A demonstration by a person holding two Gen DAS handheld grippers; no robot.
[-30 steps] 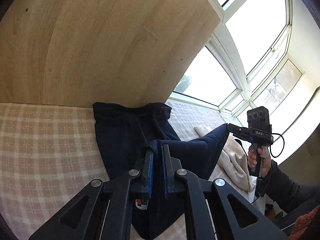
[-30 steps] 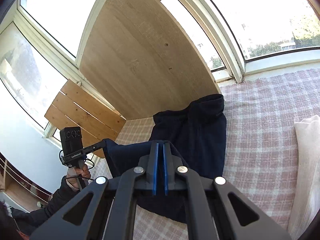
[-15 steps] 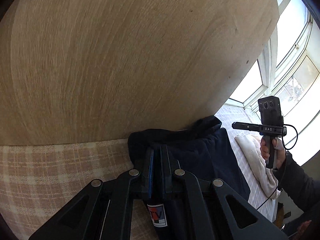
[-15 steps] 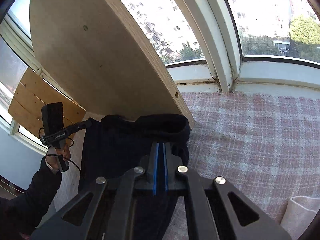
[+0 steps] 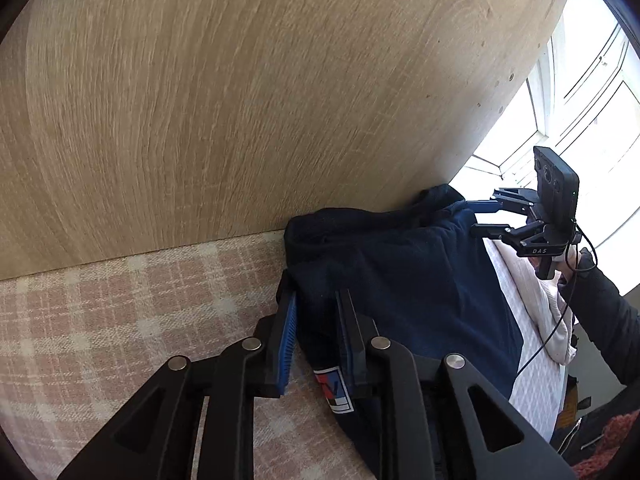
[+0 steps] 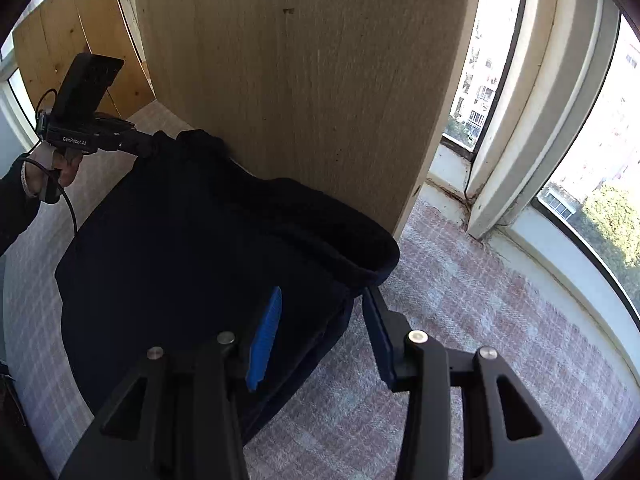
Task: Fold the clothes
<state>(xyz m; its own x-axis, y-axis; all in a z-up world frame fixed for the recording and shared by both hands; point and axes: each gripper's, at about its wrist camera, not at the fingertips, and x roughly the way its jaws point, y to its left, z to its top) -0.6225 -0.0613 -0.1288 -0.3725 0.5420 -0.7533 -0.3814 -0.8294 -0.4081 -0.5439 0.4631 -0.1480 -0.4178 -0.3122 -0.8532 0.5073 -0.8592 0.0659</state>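
A navy blue garment (image 5: pixel 408 280) lies folded on the pink checked cover (image 5: pixel 120 320), its far edge against the wooden board. My left gripper (image 5: pixel 316 304) sits low over its left corner beside a white label (image 5: pixel 334 388). Its jaws are opening, and the cloth lies loose between them. My right gripper (image 6: pixel 320 312) is over the garment's (image 6: pixel 180 260) right corner. Its jaws are also opening, the thick rolled edge between the pads without being pinched. Each gripper shows in the other's view: the right gripper (image 5: pixel 476 216) and the left gripper (image 6: pixel 140 144).
An upright pale wooden board (image 5: pixel 240 100) stands directly behind the garment. A cream cloth (image 5: pixel 536 308) lies to the right of it. Window frames (image 6: pixel 520 140) run along the right, a slatted wooden panel (image 6: pixel 60 40) at the far left. A person's dark sleeve (image 5: pixel 600 312) holds the right gripper.
Both grippers carried the garment's raised edge forward and down to the board, laying it over itself. Their jaws, shut on the cloth before, have parted and the cloth rests flat.
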